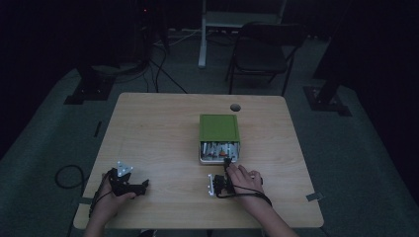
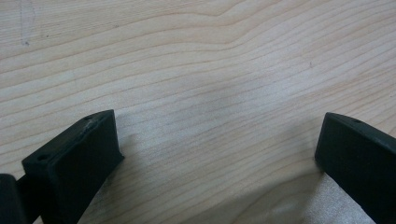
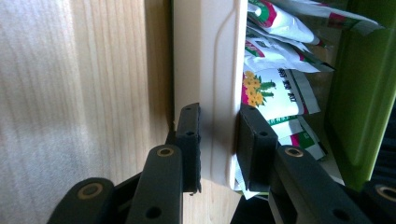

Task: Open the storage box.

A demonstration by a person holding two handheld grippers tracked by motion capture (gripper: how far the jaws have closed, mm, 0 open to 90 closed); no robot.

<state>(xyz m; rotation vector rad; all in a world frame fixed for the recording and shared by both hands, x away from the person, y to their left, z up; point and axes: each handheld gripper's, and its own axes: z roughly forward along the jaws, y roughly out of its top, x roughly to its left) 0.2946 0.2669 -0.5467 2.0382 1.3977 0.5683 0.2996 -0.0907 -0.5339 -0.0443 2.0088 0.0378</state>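
Observation:
A green box (image 1: 219,127) stands at the middle of the wooden table (image 1: 158,133), its cream drawer (image 1: 219,159) pulled out toward me. Several small printed packets (image 3: 275,93) lie inside the drawer. My right gripper (image 3: 218,116) is shut on the drawer's cream front wall (image 3: 215,70), one pad outside and one inside; in the high view it (image 1: 228,162) sits at the drawer's near right corner. My left gripper (image 1: 143,185) rests low over bare wood at the front left, far from the box. Its jaws stand wide open with nothing between them (image 2: 219,140).
A round cable hole (image 1: 235,107) lies in the table just behind the box. A dark chair (image 1: 262,49) and a white stand leg (image 1: 202,39) are on the floor beyond the far edge. A cable loop (image 1: 69,175) lies on the floor at the left.

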